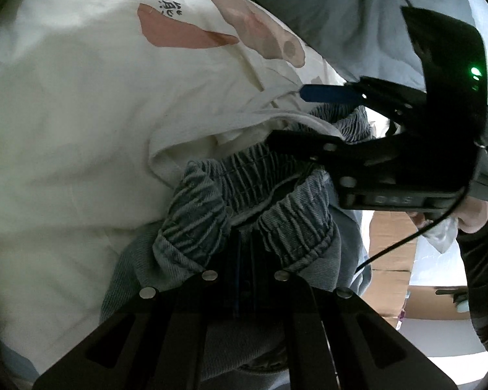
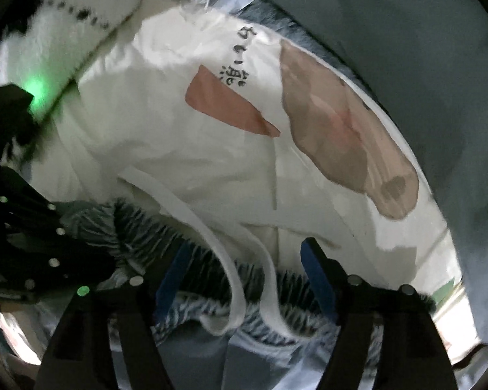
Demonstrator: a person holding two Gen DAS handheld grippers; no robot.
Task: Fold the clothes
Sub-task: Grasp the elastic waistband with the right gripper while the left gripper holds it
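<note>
Blue denim trousers with a gathered elastic waistband (image 1: 250, 195) hang bunched in front of a white garment (image 1: 81, 113) printed with pink patches and dark characters. My left gripper (image 1: 244, 260) is shut on the waistband's near edge. The right gripper (image 1: 288, 115) comes in from the right, open, with one blue-padded finger above the waistband and one below. In the right wrist view my right gripper (image 2: 245, 247) stands open; the denim waistband (image 2: 276, 292) and a white band of cloth (image 2: 231, 253) lie between its blue pads (image 2: 315, 276). The white garment (image 2: 179, 146) fills the middle. The left gripper (image 2: 48, 243) sits at the left edge.
Grey-blue fabric (image 1: 325, 9) spreads behind the clothes, also along the right (image 2: 406, 65). Cardboard boxes (image 1: 393, 237) stand low on the right. A dark sleeve (image 1: 481, 260) holds the right gripper, with a black cable (image 1: 400, 243) trailing. A black-and-white fluffy item (image 2: 81, 6) lies top left.
</note>
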